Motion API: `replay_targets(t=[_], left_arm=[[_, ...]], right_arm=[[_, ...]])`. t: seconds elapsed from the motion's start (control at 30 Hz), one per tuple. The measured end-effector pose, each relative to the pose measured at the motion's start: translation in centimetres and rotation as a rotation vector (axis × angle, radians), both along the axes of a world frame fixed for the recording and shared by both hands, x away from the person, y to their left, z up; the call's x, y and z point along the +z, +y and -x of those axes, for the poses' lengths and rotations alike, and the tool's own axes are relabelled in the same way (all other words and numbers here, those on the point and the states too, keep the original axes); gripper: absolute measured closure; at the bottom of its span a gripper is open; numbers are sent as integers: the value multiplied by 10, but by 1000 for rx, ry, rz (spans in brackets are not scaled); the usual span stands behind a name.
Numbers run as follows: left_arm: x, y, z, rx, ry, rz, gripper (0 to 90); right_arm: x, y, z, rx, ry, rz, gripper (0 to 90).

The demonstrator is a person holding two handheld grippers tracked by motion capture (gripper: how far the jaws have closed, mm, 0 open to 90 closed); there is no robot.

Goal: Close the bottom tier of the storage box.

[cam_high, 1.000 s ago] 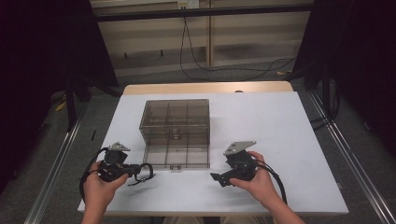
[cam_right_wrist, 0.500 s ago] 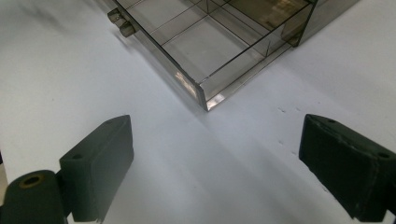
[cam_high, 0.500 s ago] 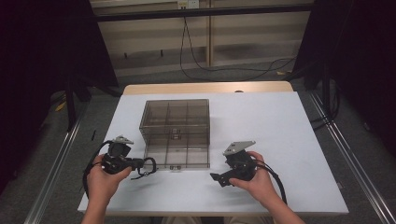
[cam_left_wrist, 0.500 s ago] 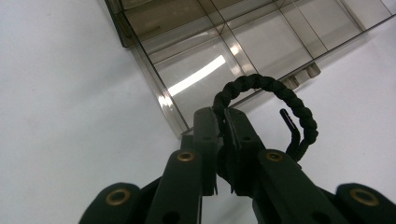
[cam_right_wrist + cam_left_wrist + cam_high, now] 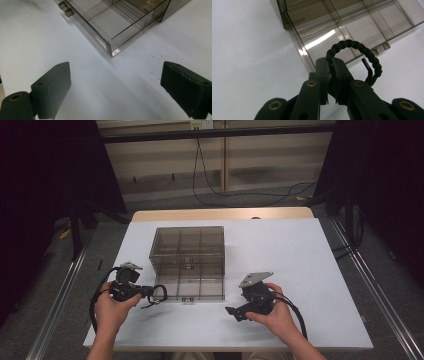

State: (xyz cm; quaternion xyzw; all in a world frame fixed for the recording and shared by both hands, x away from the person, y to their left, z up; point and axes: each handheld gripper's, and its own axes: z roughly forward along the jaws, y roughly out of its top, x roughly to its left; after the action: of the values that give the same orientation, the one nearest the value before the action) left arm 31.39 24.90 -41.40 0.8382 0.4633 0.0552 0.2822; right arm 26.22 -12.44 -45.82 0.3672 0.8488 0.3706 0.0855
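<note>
Left gripper (image 5: 331,75) clamped on black braided bracelet (image 5: 359,50), just beside clear compartment box (image 5: 188,262). Right gripper (image 5: 115,87) wide, nothing betw. jaws, over table (image 5: 320,255).

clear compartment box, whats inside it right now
The clear compartment box shows bare dividers and see-through floors; every cell visible looks empty. The braided bracelet is outside it, clamped in the left gripper. Glare blurs some far cells.

1. In the left gripper view, the braided bracelet's (image 5: 355,53) lower part is hidden behind the jaws that clamp it.
2. The clear divided box (image 5: 352,22) is cut off by that view's top edge.
3. In the high view, the bracelet (image 5: 156,296) is too small to make out.
</note>
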Motion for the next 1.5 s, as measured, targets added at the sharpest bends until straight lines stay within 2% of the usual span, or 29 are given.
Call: replay_targets(t=[0.3, 0.53, 0.57, 0.63, 1.0, 1.5], left_arm=[[-1, 0, -5, 14, -4, -6, 840], [4, -3, -10, 23, -13, -19, 840], [5, -4, -10, 34, -13, -11, 840], [5, -5, -12, 22, -13, -13, 840], [2, -8, -18, 28, -8, -16, 840], [4, -16, -27, 26, -17, -43, 839]], right_arm=[[-1, 2, 0, -1, 9, 16, 89], [-2, 2, 1, 5, 9, 15, 89], [-2, 2, 1, 7, 7, 12, 89], [-1, 2, 1, 10, 3, 14, 89], [-1, 2, 2, 5, 5, 21, 89], [-2, 3, 2, 11, 11, 16, 88]])
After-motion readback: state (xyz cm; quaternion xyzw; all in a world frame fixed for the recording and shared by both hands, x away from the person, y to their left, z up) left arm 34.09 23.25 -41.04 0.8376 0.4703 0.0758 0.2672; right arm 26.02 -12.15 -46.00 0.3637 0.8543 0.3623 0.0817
